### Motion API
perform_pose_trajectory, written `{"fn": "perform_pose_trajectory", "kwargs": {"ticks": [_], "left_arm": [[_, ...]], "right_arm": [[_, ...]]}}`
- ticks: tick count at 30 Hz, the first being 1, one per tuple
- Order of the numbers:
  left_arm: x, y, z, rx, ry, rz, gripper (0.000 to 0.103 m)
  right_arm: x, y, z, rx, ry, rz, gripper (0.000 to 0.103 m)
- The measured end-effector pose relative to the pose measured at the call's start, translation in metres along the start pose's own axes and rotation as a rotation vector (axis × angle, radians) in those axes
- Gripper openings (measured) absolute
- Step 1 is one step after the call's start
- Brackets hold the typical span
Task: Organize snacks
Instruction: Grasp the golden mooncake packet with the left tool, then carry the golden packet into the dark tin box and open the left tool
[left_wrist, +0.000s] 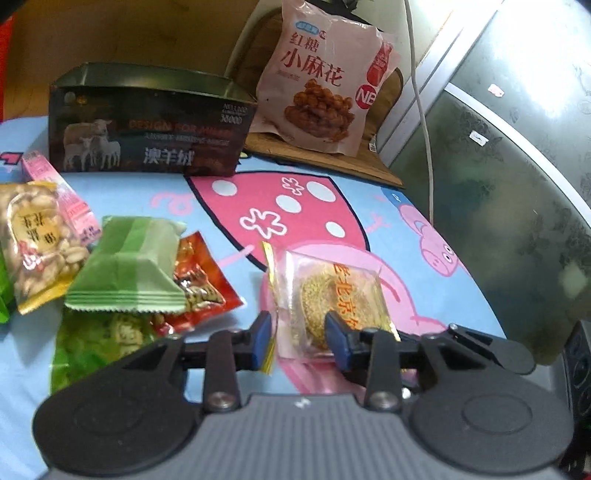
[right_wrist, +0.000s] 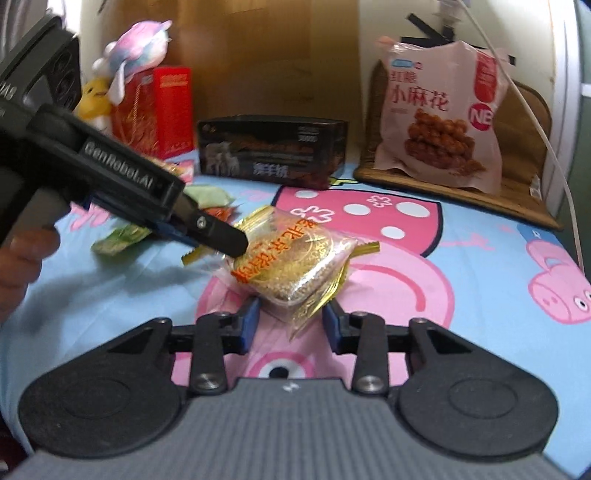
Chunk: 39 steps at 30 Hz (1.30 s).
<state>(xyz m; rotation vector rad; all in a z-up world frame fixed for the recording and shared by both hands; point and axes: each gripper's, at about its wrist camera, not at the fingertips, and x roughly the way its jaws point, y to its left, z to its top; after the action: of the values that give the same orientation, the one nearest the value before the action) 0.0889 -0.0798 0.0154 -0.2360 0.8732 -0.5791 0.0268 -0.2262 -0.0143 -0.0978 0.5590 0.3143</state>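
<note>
A clear-wrapped round sesame cake (left_wrist: 325, 299) with gold-edged wrapper lies on the cartoon-print sheet; it also shows in the right wrist view (right_wrist: 295, 258). My left gripper (left_wrist: 299, 341) is open, its blue pads on either side of the cake's near edge. It appears in the right wrist view (right_wrist: 221, 236) reaching onto the cake from the left. My right gripper (right_wrist: 290, 321) is open, its jaws flanking the cake's near corner. A dark open box (left_wrist: 147, 129) stands at the back, also seen in the right wrist view (right_wrist: 273, 147).
Left of the cake lie a green packet (left_wrist: 129, 258), a red packet (left_wrist: 199, 280), a peanut bag (left_wrist: 33, 240) and a pink box (left_wrist: 62, 192). A pink snack bag (left_wrist: 325, 77) leans on a wooden board. A metallic cabinet (left_wrist: 517, 166) stands right. Red boxes (right_wrist: 155, 110) and plush toys (right_wrist: 125, 55) stand at the back.
</note>
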Motion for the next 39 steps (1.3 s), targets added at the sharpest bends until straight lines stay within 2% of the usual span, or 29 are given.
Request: {"fn": "perform_pose_trajectory", "kwargs": {"ticks": [4,6,8,10,12,13,21,27,33,39], "left_arm": [[0.007,-0.001,0.005,0.005,0.001,0.003,0.042],[0.014,-0.002,0.005,0.002,0.019,-0.016,0.043],[0.017,-0.004,0.003,0.009,0.025,-0.034,0.044],[0.016,-0.006,0.001,0.012,0.023,-0.041,0.042],[0.011,-0.009,0.0,0.027,0.015,-0.041,0.039],[0.007,-0.01,0.001,0.032,0.011,-0.036,0.039],[-0.029,-0.004,0.026,0.029,-0.105,-0.031,0.037],[-0.043,0.013,0.064,0.024,-0.193,0.016,0.037],[-0.049,0.038,0.113,0.015,-0.307,0.102,0.037],[-0.032,0.076,0.151,-0.053,-0.337,0.185,0.037]], "right_arm": [[-0.001,-0.004,0.0,-0.014,0.002,-0.018,0.045],[-0.001,-0.005,0.0,-0.021,0.001,-0.03,0.054],[0.0,-0.004,-0.001,-0.029,-0.003,-0.027,0.058],[0.005,-0.004,-0.001,-0.027,-0.001,-0.003,0.055],[0.005,-0.001,0.003,-0.038,-0.005,-0.004,0.044],[0.005,0.002,0.005,-0.055,-0.009,-0.002,0.042],[0.001,0.007,0.034,-0.067,-0.111,0.018,0.041],[0.023,0.002,0.077,-0.085,-0.169,0.049,0.04],[0.065,0.002,0.132,-0.099,-0.219,0.081,0.04],[0.119,0.005,0.169,-0.106,-0.214,0.079,0.039]]}}
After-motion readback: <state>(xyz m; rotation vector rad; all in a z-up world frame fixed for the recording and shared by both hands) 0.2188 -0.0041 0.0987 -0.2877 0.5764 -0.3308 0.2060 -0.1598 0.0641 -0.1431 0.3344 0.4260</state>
